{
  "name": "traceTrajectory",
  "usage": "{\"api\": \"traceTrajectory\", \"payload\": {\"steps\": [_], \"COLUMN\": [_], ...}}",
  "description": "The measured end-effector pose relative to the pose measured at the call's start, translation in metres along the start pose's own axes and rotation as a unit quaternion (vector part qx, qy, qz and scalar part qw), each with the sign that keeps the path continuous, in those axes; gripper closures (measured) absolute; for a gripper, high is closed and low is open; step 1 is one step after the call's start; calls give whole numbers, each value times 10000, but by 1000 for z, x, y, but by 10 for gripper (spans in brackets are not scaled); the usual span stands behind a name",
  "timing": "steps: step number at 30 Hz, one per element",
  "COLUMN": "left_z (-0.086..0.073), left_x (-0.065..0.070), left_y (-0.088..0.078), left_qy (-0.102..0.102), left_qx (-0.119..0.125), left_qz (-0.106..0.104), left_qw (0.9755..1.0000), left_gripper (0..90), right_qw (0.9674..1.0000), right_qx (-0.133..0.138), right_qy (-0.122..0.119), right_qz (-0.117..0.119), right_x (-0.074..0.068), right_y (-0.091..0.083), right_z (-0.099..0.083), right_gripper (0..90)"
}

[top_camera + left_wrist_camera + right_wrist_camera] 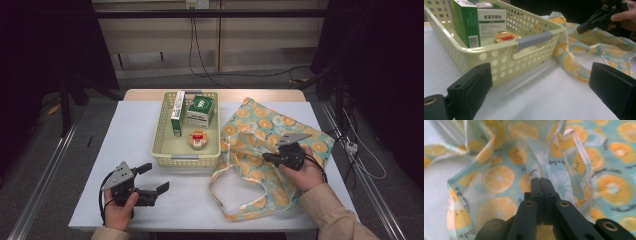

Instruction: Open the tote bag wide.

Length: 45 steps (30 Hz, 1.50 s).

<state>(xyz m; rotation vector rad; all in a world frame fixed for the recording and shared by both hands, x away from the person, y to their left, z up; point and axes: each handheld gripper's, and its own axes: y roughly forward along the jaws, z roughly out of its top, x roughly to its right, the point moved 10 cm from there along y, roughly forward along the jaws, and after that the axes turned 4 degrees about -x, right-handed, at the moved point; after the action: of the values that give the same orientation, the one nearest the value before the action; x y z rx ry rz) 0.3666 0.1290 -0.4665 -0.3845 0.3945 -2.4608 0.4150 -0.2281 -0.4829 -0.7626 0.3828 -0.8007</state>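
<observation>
My right gripper sat over the fruit-print bag, and its jaws were pressed tight together. In the right gripper view the two black pads met with no gap, their tips against a raised fold of the cloth near the pale edging of the bag's mouth; I could not tell whether a thin pinch of fabric was caught between them or whether they had shut on nothing. The bag lay right under and ahead of those fingers, spread flat and rumpled, its long axis running from the far corner beyond my fingertips back toward me, with one ribbon handle looping out to the inner side of my right fingers. It was a thin, limp cloth printed with orange slices on pale green, and I judged it would sag and slip unless I took the rim itself.

My left gripper was well apart from the bag, jaws spread wide and empty. Just ahead of its fingers stood the cream basket with its grey handle, holding two green-and-white boxes and a small round tin. The right hand was plainly the nearer one to the bag; the basket was closer to the left.
</observation>
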Motion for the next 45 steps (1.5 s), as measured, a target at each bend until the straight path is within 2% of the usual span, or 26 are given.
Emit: {"api": "traceTrajectory", "payload": {"steps": [4, 7, 14, 17, 19, 22, 23, 25, 30, 34, 36, 38, 41, 45], "left_z": [1, 0, -1, -1, -1, -1, -1, -1, -1, -1, -1, -1, -1, -2], "left_x": [1, 2, 0, 0, 0, 0, 0, 1, 1, 1, 1, 1, 0, 0], "left_y": [1, 1, 1, 1, 1, 2, 2, 2, 2, 2, 2, 2, 2, 2], "left_qy": [-9, 1, -7, -26, -29, -26, -18, -9, -12, -8, -9, -5, -5, -10], "left_qx": [9, -5, -12, -1, -5, -11, -20, -27, -23, -20, -27, -30, -28, -30], "left_qz": [-14, -23, -12, -16, -21, -27, -28, -33, -32, -36, -38, -38, -37, -29], "left_qw": [10000, 10000, 10000, 10000, 10000, 10000, 10000, 10000, 10000, 10000, 10000, 10000, 10000, 10000], "left_gripper": [50, 49, 50, 50, 50, 49, 49, 50, 50, 50, 50, 50, 49, 49], "right_qw": [9998, 9993, 9979, 9975, 9976, 9972, 9975, 9983, 9995, 9998, 9996, 9995, 9986, 9992], "right_qx": [96, 160, -70, -116, -119, -155, -158, -137, -29, -178, -254, -298, -487, -408], "right_qy": [37, 138, 375, 511, 522, 536, 520, 446, 298, 101, 32, -46, -147, -1], "right_qz": [-166, -308, -524, -481, -439, -497, -453, -345, -77, -85, -152, -118, -116, -56], "right_x": [14, 28, 54, 58, 57, 53, 50, 43, 22, 13, 13, 13, 14, 16], "right_y": [-13, -16, 0, 9, 13, 17, 17, 18, 22, 31, 34, 37, 38, 34], "right_z": [8, 9, -10, -18, -21, -22, -21, -19, -12, -17, -19, -20, -25, -22], "right_gripper": [900, 900, 900, 900, 859, 690, 664, 617, 426, 295, 273, 276, 330, 320]}}
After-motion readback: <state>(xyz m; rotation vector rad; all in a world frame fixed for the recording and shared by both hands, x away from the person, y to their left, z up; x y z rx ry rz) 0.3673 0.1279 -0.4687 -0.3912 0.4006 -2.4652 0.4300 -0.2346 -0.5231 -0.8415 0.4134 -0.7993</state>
